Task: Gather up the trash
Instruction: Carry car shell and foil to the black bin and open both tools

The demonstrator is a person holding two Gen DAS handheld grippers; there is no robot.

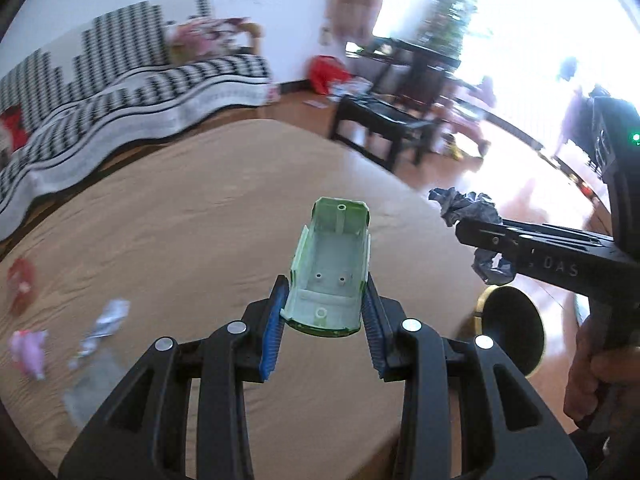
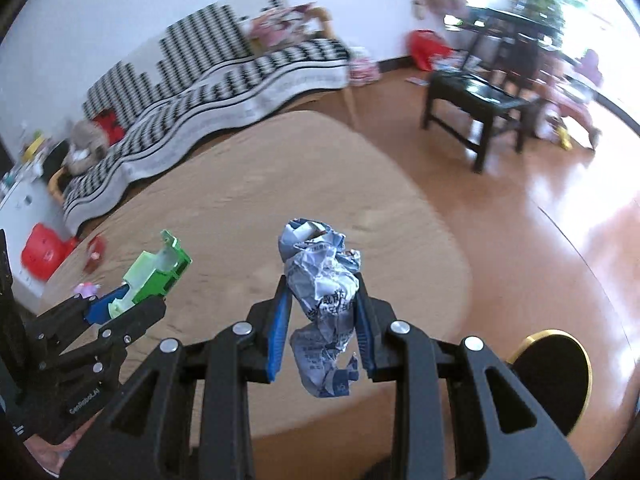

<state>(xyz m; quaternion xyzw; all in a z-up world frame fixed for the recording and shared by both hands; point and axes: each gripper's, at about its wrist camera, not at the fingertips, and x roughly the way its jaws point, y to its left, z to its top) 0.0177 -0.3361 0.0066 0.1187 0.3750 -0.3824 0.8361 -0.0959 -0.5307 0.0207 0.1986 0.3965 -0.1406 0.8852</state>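
My left gripper (image 1: 324, 292) is shut on a pale green plastic shell (image 1: 330, 268), open side up, held above the tan round table (image 1: 192, 220). It also shows in the right wrist view (image 2: 154, 272), at the left. My right gripper (image 2: 322, 284) is shut on a crumpled blue-white paper wad (image 2: 322, 288). In the left wrist view that wad (image 1: 466, 208) sits at the right, over the table's edge. A black bin with a gold rim (image 2: 556, 376) stands on the floor below right; the left wrist view shows the bin (image 1: 514, 328) too.
On the table's left lie a silver wrapper (image 1: 106, 320), a pink toy (image 1: 28, 350), a red packet (image 1: 20, 286) and a clear bag (image 1: 90, 390). A black-and-white sofa (image 2: 208, 80) stands behind. A black stool (image 2: 476, 96) stands on the wooden floor (image 2: 540, 208).
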